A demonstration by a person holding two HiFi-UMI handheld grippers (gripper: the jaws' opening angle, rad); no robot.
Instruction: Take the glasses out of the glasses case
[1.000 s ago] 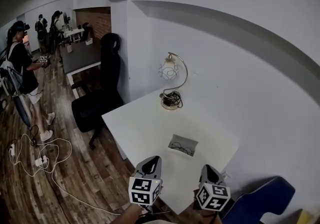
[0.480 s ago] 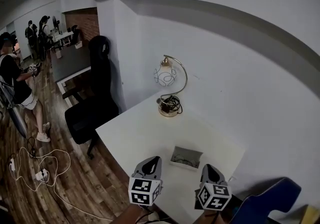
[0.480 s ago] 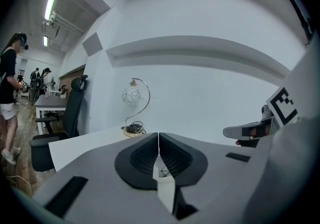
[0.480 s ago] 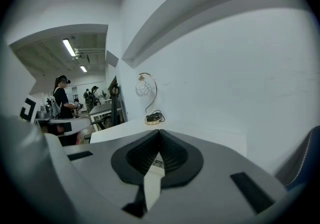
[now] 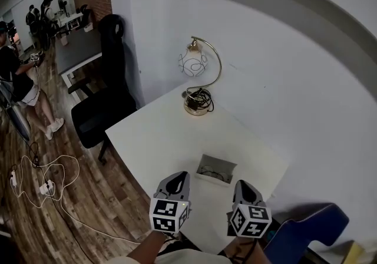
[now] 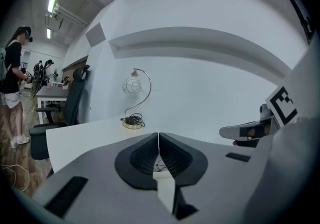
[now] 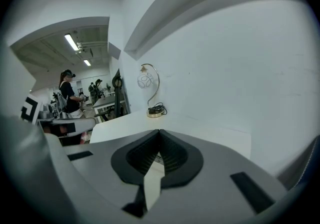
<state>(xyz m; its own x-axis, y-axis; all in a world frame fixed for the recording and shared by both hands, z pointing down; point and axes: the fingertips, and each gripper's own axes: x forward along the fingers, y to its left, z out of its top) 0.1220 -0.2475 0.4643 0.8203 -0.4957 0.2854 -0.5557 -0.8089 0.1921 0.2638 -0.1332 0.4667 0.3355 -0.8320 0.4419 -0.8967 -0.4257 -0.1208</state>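
I see the left tool (image 6: 158,138) at lower centre, its jaws pressed together. Beyond it the white counter (image 6: 80,135) stretches left, a curved-neck lamp (image 6: 132,87) stands on it at centre left, and the right tool (image 6: 247,131) shows at the right edge.

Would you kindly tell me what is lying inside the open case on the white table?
A pair of thin dark-rimmed glasses lies in the open glasses case. The lenses and anything beneath the frame are too small to make out.
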